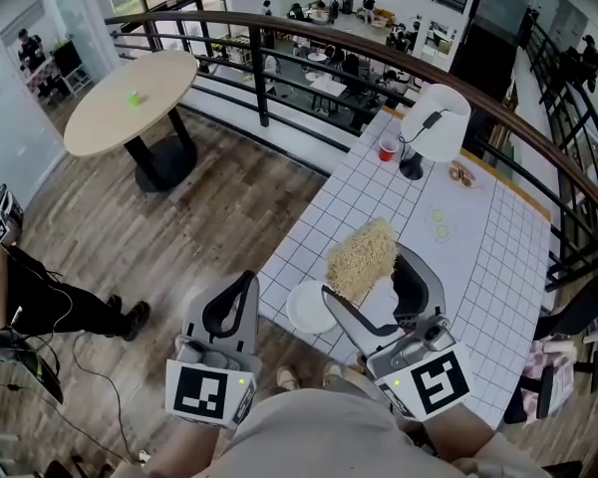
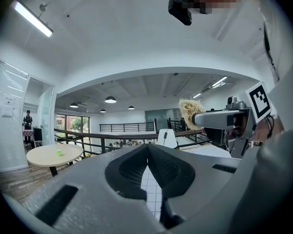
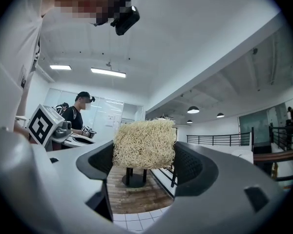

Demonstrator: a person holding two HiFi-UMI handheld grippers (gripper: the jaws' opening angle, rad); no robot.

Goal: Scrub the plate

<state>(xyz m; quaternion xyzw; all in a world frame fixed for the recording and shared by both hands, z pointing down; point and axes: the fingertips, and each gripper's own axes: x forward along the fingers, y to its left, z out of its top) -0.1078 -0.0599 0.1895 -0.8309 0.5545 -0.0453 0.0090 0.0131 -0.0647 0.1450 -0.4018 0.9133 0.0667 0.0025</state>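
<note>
A straw-coloured fibrous scrubber, gripped between jaws, hangs near the flat white plate.

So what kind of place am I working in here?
Probably an open-plan office's mezzanine: a curved railing overlooks desks on the floor below, with a round wooden table and a white gridded table up here.

Head view looks steeply down over left tongs, right tongs, surface at 1 o'clock. Tongs views look level along their jaws, sharing that surface.
</note>
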